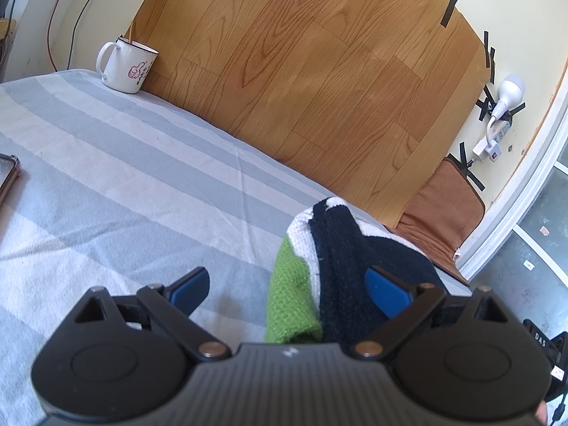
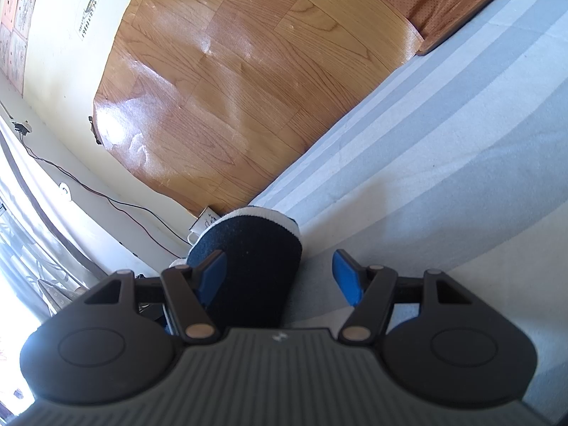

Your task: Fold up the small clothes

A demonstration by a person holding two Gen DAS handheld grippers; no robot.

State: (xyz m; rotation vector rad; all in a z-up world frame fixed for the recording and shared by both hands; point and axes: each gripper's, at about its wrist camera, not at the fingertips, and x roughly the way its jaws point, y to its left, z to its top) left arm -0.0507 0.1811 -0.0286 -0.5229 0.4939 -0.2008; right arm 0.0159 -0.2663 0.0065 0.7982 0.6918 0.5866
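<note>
Currently both grippers, left and right, are spread wide around the knitted garment, nothing clamped; its edge should be pinched squarely before folding.

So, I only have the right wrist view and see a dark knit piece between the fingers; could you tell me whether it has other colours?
Observer: Yes, from the left wrist view the knit garment also has a bright green section and white bands.
Operator: Thank you. Is anything else standing on the bed?
Observer: A white enamel mug stands at the far edge of the striped bedspread, well apart from the garment.
</note>
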